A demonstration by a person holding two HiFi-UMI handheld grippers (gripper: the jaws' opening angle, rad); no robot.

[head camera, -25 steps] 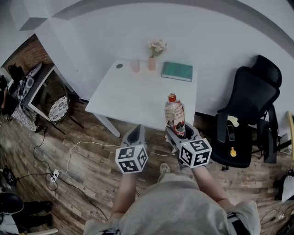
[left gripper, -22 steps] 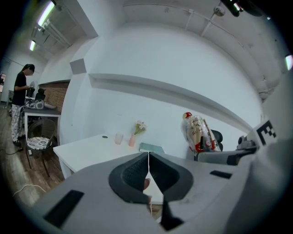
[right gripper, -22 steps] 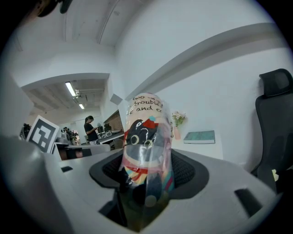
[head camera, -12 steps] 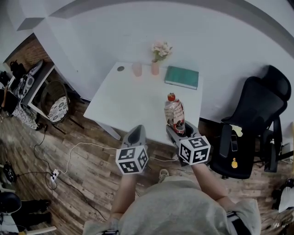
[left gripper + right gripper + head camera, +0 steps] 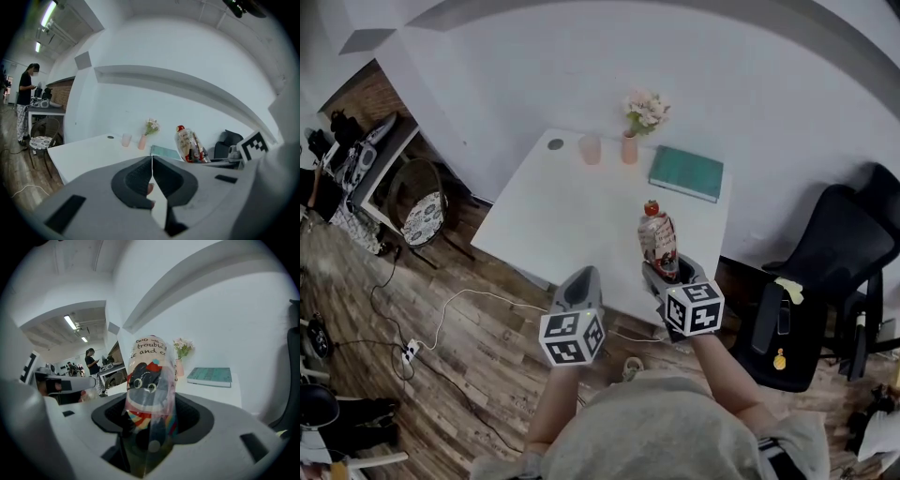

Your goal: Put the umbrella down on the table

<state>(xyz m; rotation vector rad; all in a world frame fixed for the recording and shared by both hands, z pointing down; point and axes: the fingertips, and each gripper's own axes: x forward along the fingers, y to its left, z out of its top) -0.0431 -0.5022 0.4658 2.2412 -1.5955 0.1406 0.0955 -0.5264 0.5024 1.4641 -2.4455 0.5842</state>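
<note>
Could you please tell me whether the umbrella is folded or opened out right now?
Folded. The umbrella is a compact bundle inside a clear printed sleeve, standing upright between the jaws of the right hand-held gripper.

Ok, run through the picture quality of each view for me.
Head view: soft, even light, fisheye bowing the wall; the table is nearly washed out. Left gripper view: dark vignetted corners, strip lights flaring, the left tool soft up close. Right gripper view: the umbrella fills the centre, print sharp, bottom blurred.
</note>
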